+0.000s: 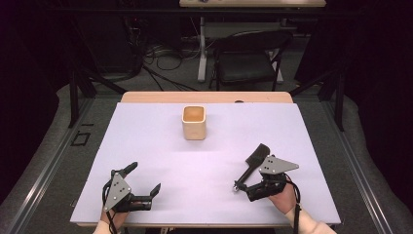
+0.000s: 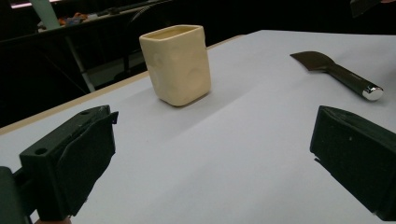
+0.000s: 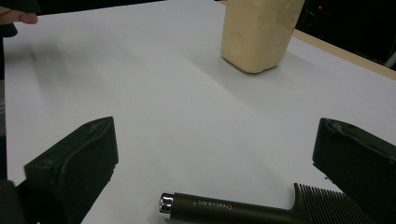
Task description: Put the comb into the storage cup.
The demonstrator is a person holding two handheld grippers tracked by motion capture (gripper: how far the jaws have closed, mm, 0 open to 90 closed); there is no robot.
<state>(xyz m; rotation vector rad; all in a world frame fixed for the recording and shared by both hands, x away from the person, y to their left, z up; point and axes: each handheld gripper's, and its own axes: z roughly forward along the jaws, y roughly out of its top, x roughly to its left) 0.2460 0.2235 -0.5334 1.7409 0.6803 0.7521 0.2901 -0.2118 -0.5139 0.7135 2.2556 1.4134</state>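
A cream square cup [image 1: 194, 123] stands upright on the far middle of the white-covered table [image 1: 146, 146]. A black comb [image 1: 252, 163] with a chrome-tipped handle lies flat at the near right. My right gripper [image 1: 254, 175] is open, its jaws on either side of the comb [image 3: 243, 210] without touching it. The cup [image 3: 259, 32] is beyond them. My left gripper [image 1: 143, 179] rests open at the near left with nothing between its jaws. From the left gripper [image 2: 212, 163] I see the cup [image 2: 177, 63] ahead and the comb [image 2: 336, 72] to the right.
A strip of bare wood [image 1: 207, 96] runs along the table's far edge. Behind it stand a black folding chair [image 1: 248, 58] and loose cables [image 1: 165, 56] on the floor. Dark stands flank both sides. A fingertip of the left hand [image 3: 21, 17] shows at the sheet's edge.
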